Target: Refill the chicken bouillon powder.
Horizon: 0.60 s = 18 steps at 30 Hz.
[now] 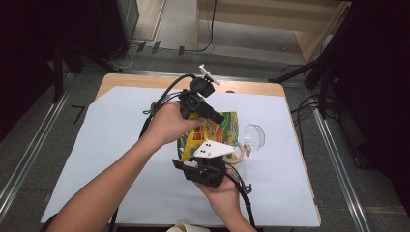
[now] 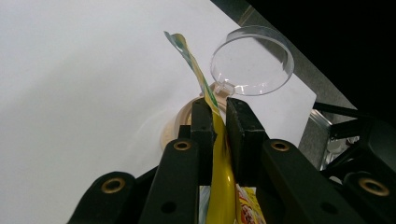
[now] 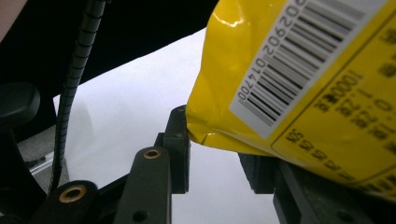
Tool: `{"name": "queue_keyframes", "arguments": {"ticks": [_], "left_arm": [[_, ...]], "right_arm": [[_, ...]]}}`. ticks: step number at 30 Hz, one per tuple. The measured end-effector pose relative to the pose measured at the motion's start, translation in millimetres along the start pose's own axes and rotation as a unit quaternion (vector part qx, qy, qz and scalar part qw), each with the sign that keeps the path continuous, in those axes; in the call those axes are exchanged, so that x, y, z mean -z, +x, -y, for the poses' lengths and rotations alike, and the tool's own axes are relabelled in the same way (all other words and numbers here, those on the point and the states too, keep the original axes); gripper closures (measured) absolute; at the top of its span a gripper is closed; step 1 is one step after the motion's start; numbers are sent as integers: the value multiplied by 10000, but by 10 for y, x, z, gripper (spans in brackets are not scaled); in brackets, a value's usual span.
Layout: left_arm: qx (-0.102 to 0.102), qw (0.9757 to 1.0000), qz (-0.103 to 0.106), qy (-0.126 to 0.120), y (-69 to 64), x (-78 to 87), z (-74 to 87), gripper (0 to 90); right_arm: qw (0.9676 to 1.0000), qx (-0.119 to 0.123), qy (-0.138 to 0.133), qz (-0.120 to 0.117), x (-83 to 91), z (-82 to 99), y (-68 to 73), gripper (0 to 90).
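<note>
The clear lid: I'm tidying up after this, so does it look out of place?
Yes. The clear lid is off the cup and sits tilted beside it, hinged at the rim, on the white sheet.

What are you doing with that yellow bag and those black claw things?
A person is holding a yellow snack bag up over a white sheet on the table, using a black gripper in each hand. The left gripper is pinching the bag's thin top edge. The right gripper is at a bottom corner of the bag, its jaws either side of that corner. Just behind the bag sit a clear plastic cup and a tan ring, maybe a tape roll.
</note>
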<state>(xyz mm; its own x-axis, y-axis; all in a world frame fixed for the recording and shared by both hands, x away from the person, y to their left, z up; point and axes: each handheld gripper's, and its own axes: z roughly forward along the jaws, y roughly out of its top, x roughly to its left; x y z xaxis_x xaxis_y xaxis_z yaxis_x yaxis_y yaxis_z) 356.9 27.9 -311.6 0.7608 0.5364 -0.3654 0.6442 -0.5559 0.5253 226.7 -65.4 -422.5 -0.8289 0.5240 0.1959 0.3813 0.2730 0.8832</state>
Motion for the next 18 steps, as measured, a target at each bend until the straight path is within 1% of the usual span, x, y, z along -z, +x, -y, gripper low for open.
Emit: {"name": "queue_keyframes", "arguments": {"ticks": [12, 15, 16, 18], "left_arm": [[104, 9999, 53, 24, 47, -15, -6, 825], [30, 10000, 9, 24, 19, -16, -2, 824], [-3, 10000, 2, 31, 7, -14, -2, 824], [-17, 10000, 24, 36, -4, -20, -2, 824]], "right_arm": [[10000, 56, 38, 46, 11, -11, 4, 674], [10000, 52, 28, 23, 0, 1, -3, 675], [10000, 15, 30, 1, -7, 9, -7, 676], [10000, 0, 32, -12, -23, 28, -20, 681]]}}
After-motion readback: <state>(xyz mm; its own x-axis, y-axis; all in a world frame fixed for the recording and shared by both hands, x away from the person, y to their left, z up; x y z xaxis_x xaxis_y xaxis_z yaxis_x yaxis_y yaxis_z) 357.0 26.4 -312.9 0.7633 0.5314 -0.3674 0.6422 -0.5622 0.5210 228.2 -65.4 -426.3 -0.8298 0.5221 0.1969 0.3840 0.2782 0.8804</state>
